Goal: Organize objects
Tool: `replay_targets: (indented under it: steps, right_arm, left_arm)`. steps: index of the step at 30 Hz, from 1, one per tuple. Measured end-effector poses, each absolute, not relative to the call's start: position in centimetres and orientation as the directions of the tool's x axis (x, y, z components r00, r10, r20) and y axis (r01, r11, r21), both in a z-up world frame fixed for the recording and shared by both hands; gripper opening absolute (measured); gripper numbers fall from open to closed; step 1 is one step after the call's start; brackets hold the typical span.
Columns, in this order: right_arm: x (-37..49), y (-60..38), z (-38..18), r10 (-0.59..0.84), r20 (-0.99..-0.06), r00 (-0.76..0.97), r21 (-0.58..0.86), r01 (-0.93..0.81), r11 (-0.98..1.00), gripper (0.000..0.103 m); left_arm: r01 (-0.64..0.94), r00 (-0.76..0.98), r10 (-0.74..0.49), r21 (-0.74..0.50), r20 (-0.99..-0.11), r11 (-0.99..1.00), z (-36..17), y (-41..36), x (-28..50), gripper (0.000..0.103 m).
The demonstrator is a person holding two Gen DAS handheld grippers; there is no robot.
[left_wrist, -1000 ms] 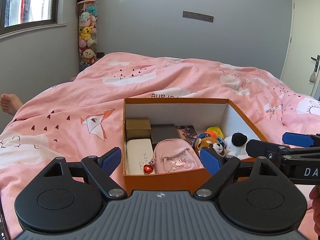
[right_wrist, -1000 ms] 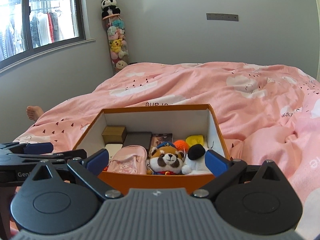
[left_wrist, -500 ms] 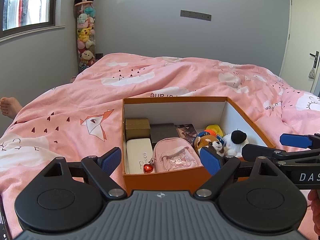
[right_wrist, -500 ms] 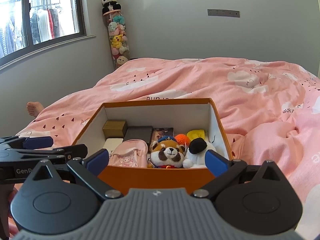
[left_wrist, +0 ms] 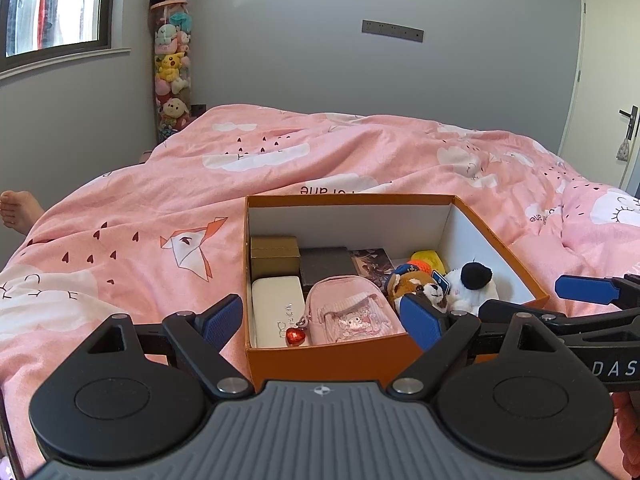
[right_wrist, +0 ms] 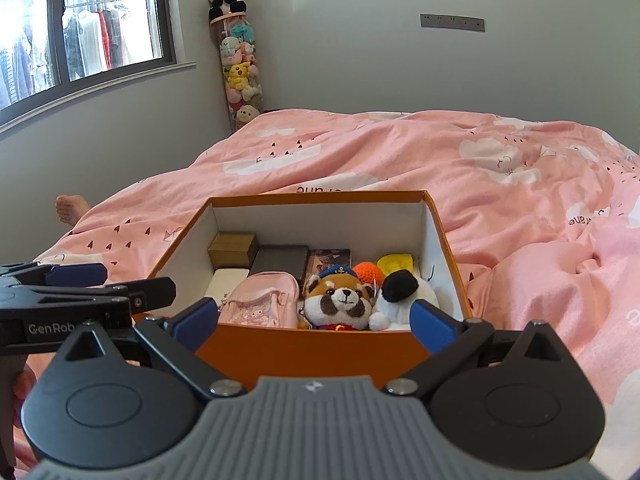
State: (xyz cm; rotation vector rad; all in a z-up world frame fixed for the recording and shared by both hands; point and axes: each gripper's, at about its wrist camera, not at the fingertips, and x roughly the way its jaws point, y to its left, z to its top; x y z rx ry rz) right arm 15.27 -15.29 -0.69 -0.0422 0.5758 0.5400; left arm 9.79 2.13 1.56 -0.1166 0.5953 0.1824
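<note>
Both our grippers, left [left_wrist: 320,322] and right [right_wrist: 316,320], hang spread and empty before the orange box [right_wrist: 320,346] at lower centre; reaching in carelessly could topple the packed plush toy [right_wrist: 340,300].

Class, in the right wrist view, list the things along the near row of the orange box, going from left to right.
Pink mini backpack → red panda plush toy in a blue cap → white plush toy with a black pompom.
</note>
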Motion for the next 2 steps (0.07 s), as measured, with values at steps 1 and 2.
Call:
replay_targets:
  steps: [1, 2]
  right_arm:
    - [15.28, -15.29, -0.70, 0.474, -0.529, 0.704, 0.110, -0.497, 0.861, 0.102]
    - [15.29, -15.29, -0.73, 0.473, -0.530, 0.704, 0.110, -0.496, 0.861, 0.102]
  left_arm:
    - [-0.205, 0.812, 0.137, -0.057, -0.567, 0.977, 1.60, 2.13, 9.78, 0.103]
    - [-0.206, 0.812, 0.138, -0.057, -0.567, 0.977, 1.60, 2.14, 9.79, 0.103]
